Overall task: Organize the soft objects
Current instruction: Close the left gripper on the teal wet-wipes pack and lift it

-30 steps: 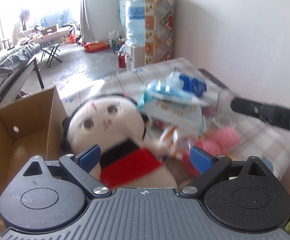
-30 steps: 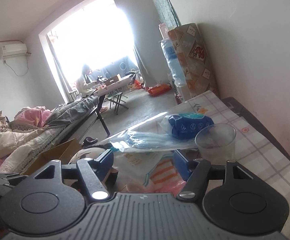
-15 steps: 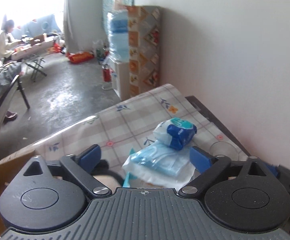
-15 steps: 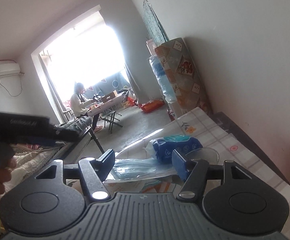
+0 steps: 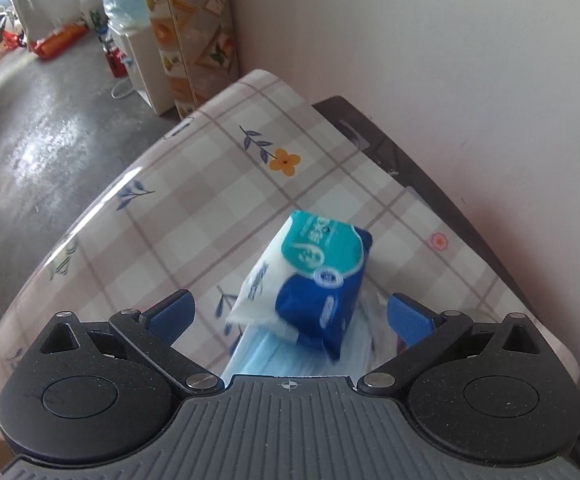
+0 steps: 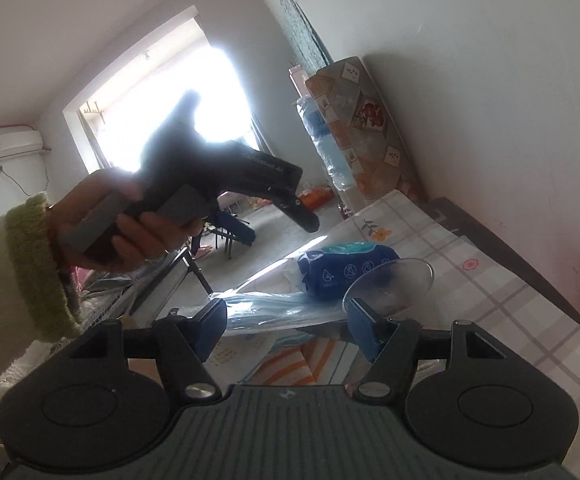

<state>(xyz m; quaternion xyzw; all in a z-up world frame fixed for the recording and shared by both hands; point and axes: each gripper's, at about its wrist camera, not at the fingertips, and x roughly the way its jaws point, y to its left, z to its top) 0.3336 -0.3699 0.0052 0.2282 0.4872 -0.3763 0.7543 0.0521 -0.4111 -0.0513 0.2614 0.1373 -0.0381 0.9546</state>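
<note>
A blue, teal and white tissue pack lies on a clear packet of blue face masks on the checked tablecloth. My left gripper points steeply down over the pack, open wide, and its blue pads stand clear of it on both sides. In the right wrist view a hand in a cream sleeve holds that gripper above the tissue pack. My right gripper sits low and nearly level before the mask packet. Its jaws are opening and nothing is pressed between them.
A clear plastic cup stands just behind my right finger. An orange-striped packet lies below the masks. A dark table edge runs along the white wall on the right. A patterned cabinet stands beyond the table's far end.
My left gripper swung away from the plush doll and cardboard box, across the table, and tipped down over the tissue pack. The hand holding it has come into the right view. The right gripper shifted slightly.
</note>
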